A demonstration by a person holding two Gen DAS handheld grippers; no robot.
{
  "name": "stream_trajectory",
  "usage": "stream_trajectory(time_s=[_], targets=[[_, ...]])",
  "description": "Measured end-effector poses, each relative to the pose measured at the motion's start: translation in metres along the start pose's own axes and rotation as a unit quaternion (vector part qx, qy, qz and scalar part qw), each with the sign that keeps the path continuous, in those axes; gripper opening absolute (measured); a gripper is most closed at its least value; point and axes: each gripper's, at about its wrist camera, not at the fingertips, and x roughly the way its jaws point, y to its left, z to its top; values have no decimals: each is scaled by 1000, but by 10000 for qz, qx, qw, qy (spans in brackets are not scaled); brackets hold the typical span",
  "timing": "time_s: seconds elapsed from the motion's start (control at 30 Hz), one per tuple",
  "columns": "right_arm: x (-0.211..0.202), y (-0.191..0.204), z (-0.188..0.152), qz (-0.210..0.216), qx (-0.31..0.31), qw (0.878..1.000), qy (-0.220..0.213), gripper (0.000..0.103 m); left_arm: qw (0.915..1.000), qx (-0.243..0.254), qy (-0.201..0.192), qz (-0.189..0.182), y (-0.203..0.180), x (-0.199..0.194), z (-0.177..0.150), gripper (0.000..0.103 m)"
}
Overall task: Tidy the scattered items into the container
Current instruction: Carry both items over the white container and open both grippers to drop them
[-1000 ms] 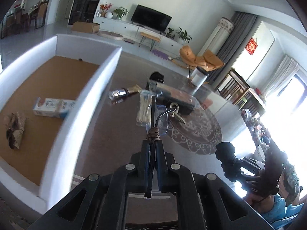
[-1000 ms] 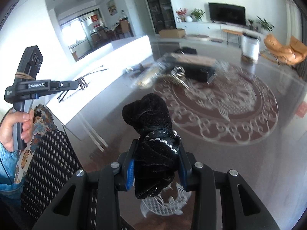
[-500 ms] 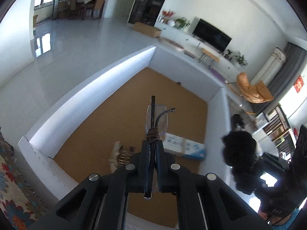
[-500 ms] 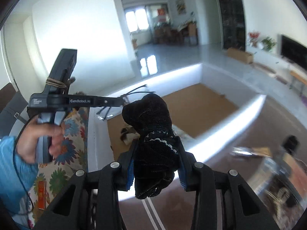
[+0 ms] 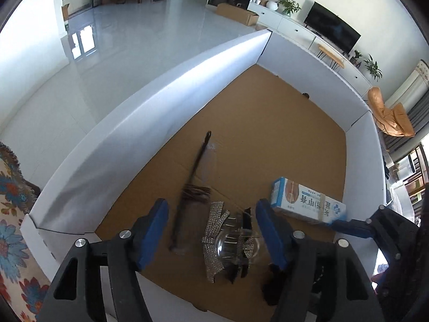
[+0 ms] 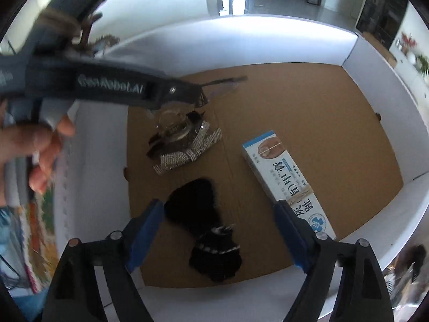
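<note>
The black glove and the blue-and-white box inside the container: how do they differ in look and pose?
The black glove is soft, dark and crumpled, with a thin white trim band; the blue-and-white box is rigid, long, printed, with a rubber band round it. The glove lies between the open fingers of the right gripper; the box lies beside them, partly behind one finger. Both rest flat on the container floor.
</note>
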Motion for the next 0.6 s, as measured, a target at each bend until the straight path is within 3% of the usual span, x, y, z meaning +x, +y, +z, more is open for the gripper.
stream_trajectory(time_s=[0.23, 0.37, 0.4, 0.43, 0.5, 0.57, 0.6], targets=[[1, 7, -12, -534, -86, 9985, -110, 85, 9994, 13, -298, -192, -13, -23, -22, 72], [-38, -6, -29, -574, 349, 9934, -933, 87, 9966, 62, -765, -311, -31, -65, -36, 72], [-52, -11, -38, -580, 549, 9897, -1191, 89, 9955, 114, -881, -339, -37, -77, -40, 72], [-67, -17, -50, -622, 766, 9844, -1454, 98, 9937, 184, -1035, -388, -45, -91, -46, 72], [-92, -24, -76, -826, 1089, 9730, -1860, 103, 9891, 345, -1351, -477, -69, -114, -58, 78], [-112, -31, -106, -1135, 1384, 9607, -2120, 103, 9824, 540, -1727, -473, -102, -138, -79, 100], [-120, -33, -117, -1325, 1578, 9543, -2165, 103, 9786, 636, -1892, -503, -119, -146, -89, 103]])
